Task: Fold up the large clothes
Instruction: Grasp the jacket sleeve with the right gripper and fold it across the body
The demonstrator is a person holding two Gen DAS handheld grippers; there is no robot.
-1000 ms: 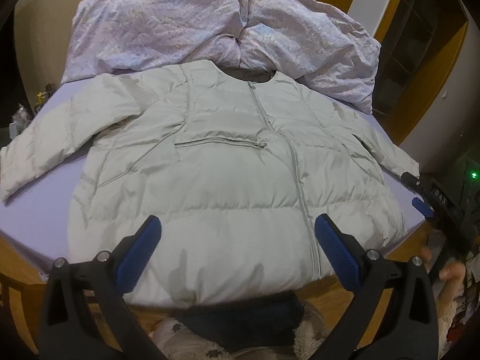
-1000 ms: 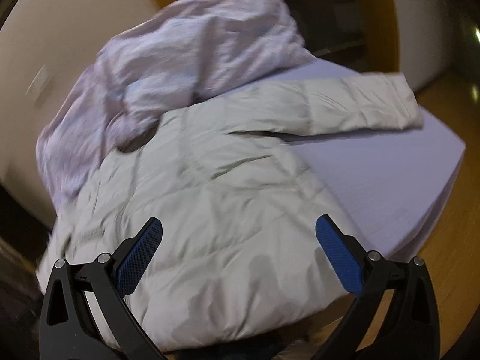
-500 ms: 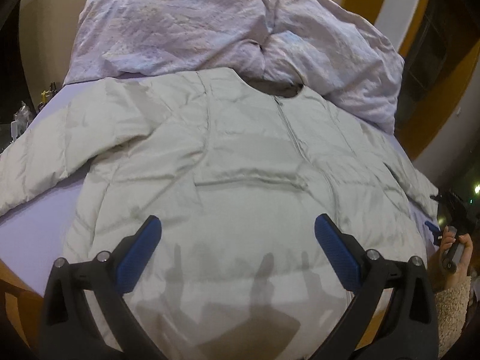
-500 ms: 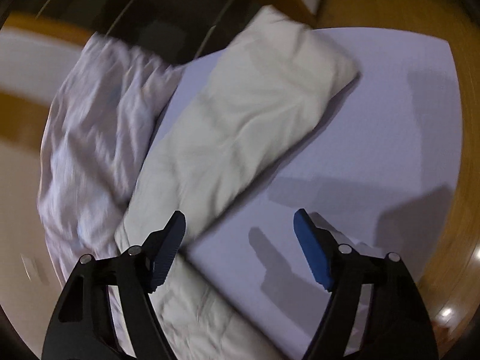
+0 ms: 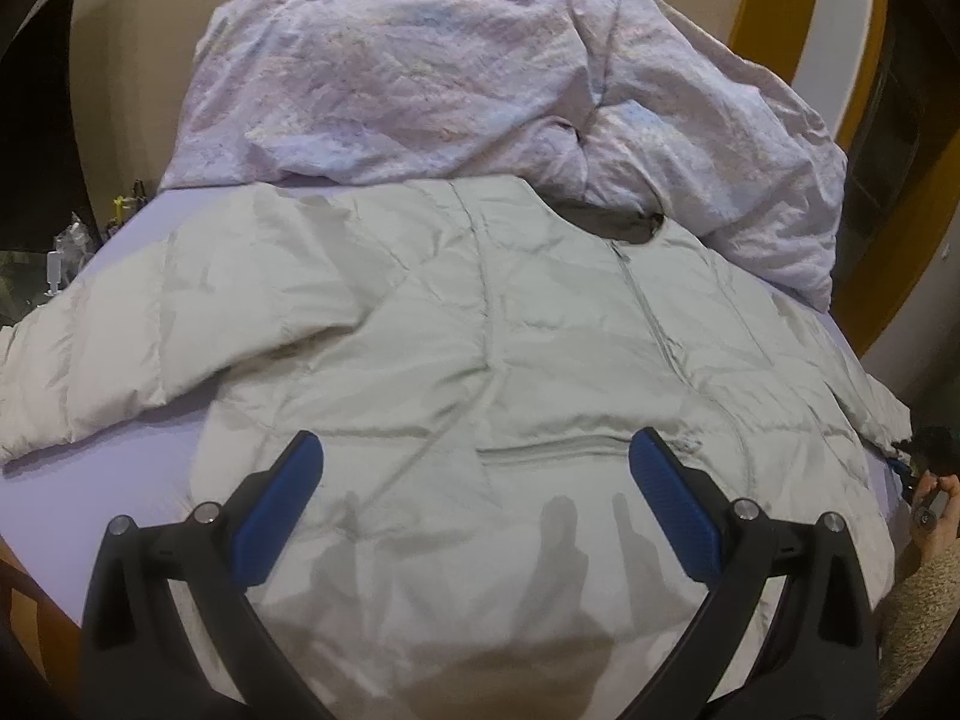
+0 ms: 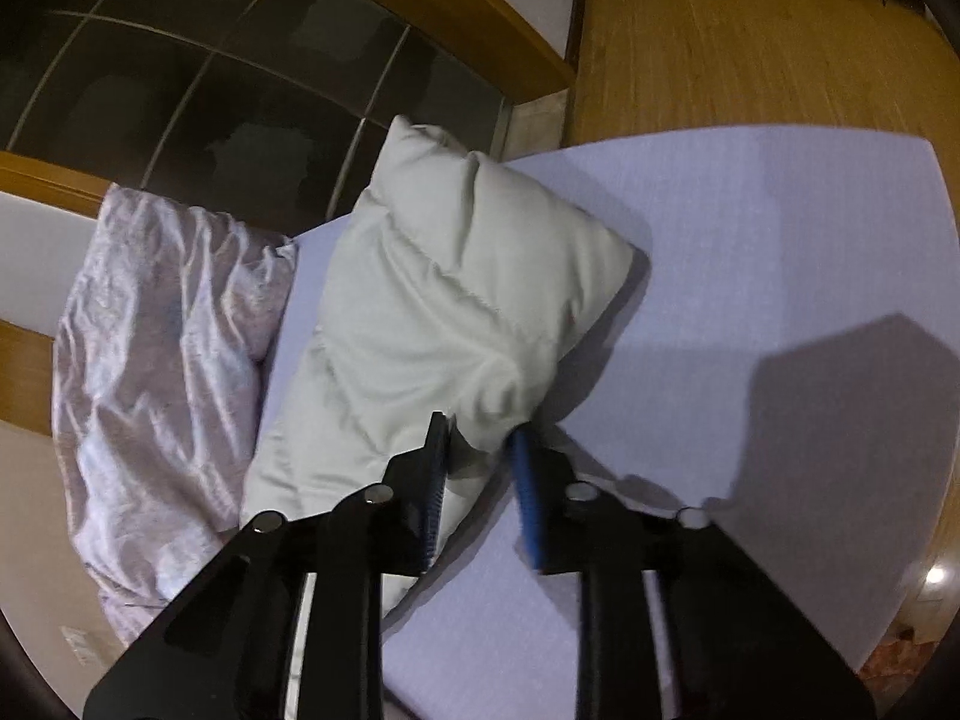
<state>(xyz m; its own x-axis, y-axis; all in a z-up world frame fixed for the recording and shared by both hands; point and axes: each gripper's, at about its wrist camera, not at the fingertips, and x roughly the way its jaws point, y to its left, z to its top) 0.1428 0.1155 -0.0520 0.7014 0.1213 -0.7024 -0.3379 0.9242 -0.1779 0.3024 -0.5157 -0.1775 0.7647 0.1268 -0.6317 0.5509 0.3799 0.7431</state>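
The bed (image 5: 120, 450) carries a lilac sheet, with a crumpled quilt (image 5: 420, 78) at its head. My jacket (image 5: 480, 360) lies flat, front up, collar toward the quilt, hem toward me, sleeves spread sideways. My left tongs (image 5: 477, 483) hang wide apart over the jacket's lower front, gripping nothing. My right tongs (image 6: 480, 450) are closing on the cuff of the right sleeve (image 6: 468, 276), its fabric bunched between the pads.
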